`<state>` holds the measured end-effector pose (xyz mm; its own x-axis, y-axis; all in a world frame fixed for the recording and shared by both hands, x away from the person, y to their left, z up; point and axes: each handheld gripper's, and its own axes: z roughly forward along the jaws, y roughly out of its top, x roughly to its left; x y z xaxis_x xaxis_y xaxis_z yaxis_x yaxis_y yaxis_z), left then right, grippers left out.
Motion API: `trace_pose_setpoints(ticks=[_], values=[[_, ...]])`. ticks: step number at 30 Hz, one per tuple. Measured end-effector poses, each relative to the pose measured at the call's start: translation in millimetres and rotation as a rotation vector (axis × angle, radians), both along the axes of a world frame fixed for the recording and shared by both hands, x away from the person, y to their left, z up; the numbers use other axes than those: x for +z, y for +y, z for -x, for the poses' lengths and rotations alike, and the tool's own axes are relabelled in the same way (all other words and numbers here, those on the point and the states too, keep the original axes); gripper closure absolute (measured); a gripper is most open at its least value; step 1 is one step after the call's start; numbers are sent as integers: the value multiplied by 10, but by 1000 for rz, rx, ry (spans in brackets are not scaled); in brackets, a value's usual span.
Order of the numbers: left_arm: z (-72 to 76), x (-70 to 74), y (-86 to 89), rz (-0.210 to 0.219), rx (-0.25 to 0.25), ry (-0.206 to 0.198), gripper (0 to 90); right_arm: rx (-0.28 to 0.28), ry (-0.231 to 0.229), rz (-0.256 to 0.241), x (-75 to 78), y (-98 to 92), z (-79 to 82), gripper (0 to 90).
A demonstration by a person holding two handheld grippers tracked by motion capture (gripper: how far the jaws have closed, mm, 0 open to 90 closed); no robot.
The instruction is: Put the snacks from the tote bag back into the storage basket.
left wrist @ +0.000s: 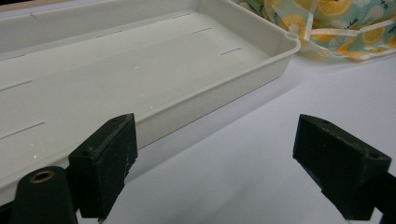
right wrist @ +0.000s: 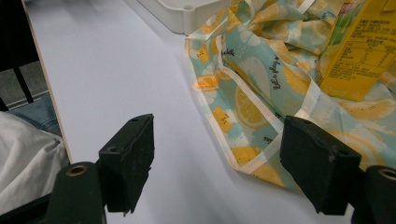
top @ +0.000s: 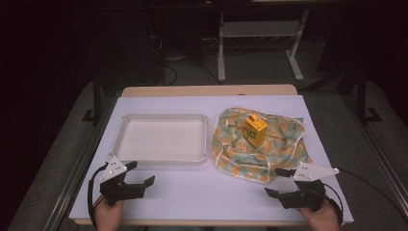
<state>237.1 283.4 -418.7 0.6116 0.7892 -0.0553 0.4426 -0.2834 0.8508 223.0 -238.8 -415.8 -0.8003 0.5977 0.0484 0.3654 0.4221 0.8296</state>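
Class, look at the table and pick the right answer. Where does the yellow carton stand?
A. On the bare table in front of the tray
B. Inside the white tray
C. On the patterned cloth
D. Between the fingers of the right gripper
C. The yellow carton stands upright on the patterned cloth, to the right of the white tray, which holds nothing.

Cloth [right wrist: 261, 88]: a short line of dark cursive script beside a printed lemon slice, too small to read.
Yellow carton [right wrist: 357, 49]: a panel of fine dark print, too small to read; red mark at the top, unreadable.
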Motion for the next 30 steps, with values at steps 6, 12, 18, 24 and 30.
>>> trace_pose_setpoints(ticks=[6,12,18,24,30], values=[[4,1,-15,-3,-9,-2,134,-7,3,-6,8,-13,1,246],[5,0,-9,-1,-7,-1,134,-7,7,11,20,-8,-22,238],[-2,-11,-3,2,-1,5,134,-2,30,12,94,0,-97,201],[12,-1,10,11,-2,-3,134,2,51,29,175,24,-197,191],[7,1,13,6,-10,-2,134,-7,67,45,270,-23,-273,184]])
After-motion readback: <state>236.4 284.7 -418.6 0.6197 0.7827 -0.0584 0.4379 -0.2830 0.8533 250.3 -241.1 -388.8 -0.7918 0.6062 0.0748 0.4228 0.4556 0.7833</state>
